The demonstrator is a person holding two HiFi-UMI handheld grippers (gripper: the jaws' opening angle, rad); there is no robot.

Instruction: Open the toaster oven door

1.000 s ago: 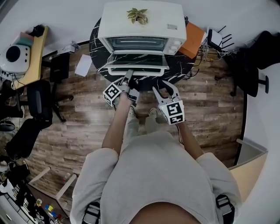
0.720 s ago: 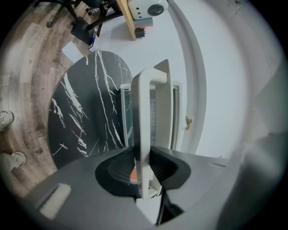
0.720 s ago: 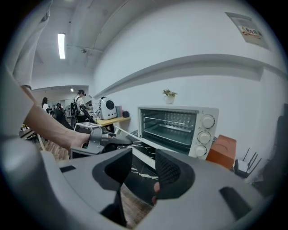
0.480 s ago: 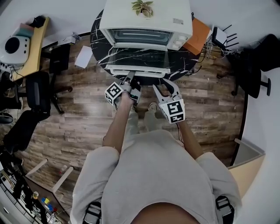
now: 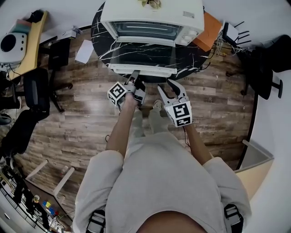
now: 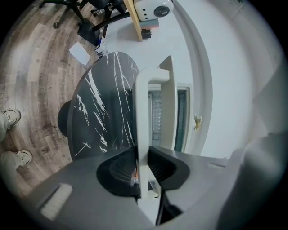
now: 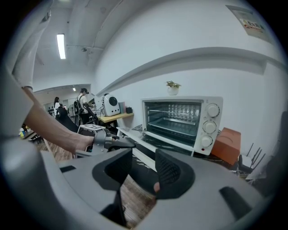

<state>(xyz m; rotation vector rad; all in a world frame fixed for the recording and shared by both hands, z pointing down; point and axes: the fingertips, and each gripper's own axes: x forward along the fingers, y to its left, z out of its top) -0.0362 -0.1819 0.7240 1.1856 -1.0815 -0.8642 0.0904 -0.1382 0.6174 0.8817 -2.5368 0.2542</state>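
The white toaster oven (image 5: 152,13) stands on a round black marble table (image 5: 102,41). Its glass door (image 5: 143,54) hangs open toward me, nearly flat, showing the rack inside. My left gripper (image 5: 135,77) is shut on the door's white handle (image 5: 145,70). In the left gripper view the handle bar (image 6: 143,134) runs straight between the pads, pinched at the left gripper (image 6: 143,173). My right gripper (image 5: 167,86) hovers open and empty just right of it, short of the door edge. The right gripper view shows the right gripper (image 7: 143,168) facing the oven (image 7: 180,121).
An orange box (image 5: 210,25) and a router (image 5: 231,32) sit right of the oven, and a small plant (image 5: 150,2) sits on top. A desk (image 5: 25,36), a black chair (image 5: 36,98) and a sheet of paper (image 5: 84,51) are at the left. My shoes (image 5: 145,113) are below the grippers.
The door has swung further down and lies flatter, with the left gripper still on its handle. The right gripper has kept its place beside it.
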